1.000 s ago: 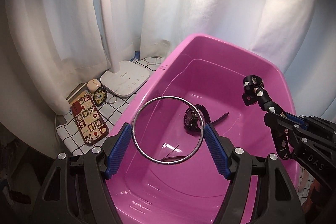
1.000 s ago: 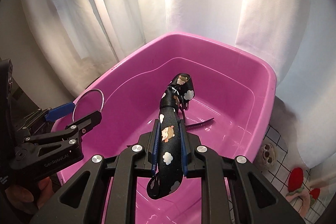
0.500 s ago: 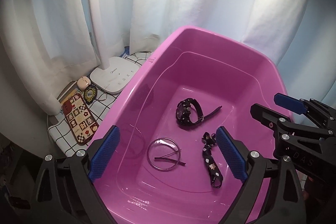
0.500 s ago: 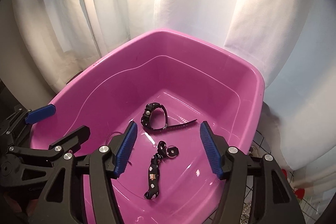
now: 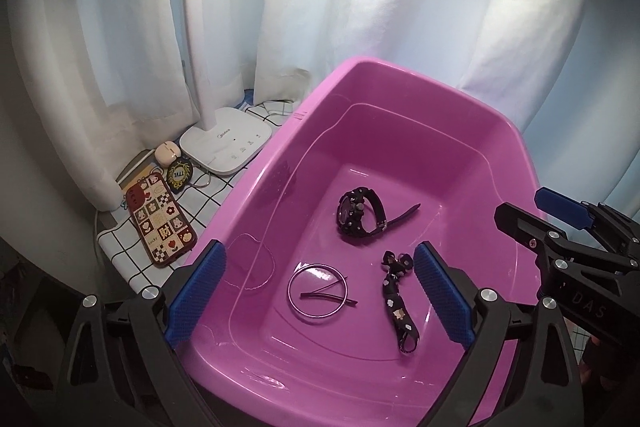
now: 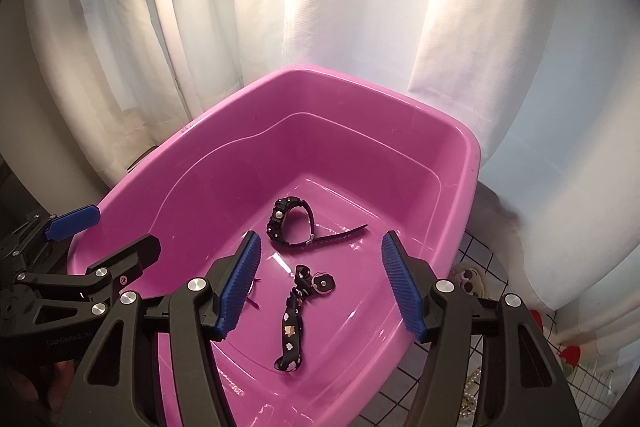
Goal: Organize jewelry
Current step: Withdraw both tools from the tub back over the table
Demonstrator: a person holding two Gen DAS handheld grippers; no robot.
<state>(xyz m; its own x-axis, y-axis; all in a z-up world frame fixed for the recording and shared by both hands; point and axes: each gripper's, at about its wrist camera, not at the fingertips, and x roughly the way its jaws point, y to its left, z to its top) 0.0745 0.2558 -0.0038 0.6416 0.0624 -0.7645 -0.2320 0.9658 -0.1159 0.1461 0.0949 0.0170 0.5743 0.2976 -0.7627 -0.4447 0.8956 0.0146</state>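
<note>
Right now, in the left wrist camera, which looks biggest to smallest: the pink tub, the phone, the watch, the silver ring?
1. Pink tub, by far.
2. Phone.
3. Watch and silver ring look about alike; the ring lies nearer the camera, so I won't rank them.

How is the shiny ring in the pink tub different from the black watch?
The silver bangle is a thin, bare metal hoop; the black watch is thick and chunky with a round face. The bangle lies flat on the tub floor; the watch stands on its edge, its strap curled with one end trailing out. A thin dark stick lies across the bangle; nothing lies on the watch. Both sit loose inside the pink tub.
</note>
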